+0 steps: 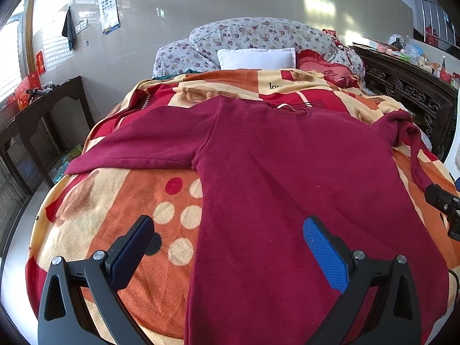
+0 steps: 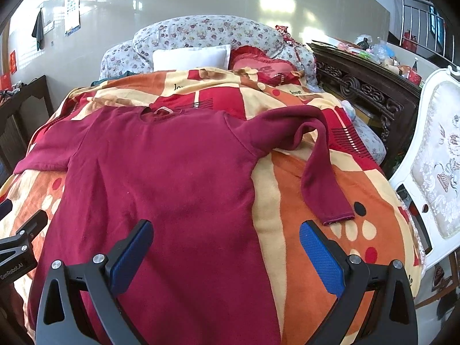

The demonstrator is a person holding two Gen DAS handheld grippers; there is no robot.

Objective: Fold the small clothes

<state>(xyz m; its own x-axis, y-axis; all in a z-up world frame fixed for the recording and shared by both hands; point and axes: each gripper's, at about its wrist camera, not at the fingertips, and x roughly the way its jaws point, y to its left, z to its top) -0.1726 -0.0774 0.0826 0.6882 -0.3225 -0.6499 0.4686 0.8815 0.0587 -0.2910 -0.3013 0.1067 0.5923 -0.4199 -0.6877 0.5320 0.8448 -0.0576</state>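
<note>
step: maroon top [image 1: 287,187] was flat on the bed [image 1: 115,230], nothing folded yet
tools: left tool [image 1: 227,247] and right tool [image 2: 225,247] both released, empty
next: probably grab the crooked sleeve [image 2: 319,172]

"love" printed on orange-red-cream patterned fleece blanket [image 2: 296,92], far end; "GenRobot.AI" on black left gripper body [image 2: 11,270]; eye-chart letters on white wall poster [image 1: 108,7], far left.

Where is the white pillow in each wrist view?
Left wrist: white pillow sits upper centre, beyond the maroon shirt.
Right wrist: white pillow sits upper left of centre, above the shirt's collar.
Shared landmark: the red heart cushion lies just to its right in both.
</note>
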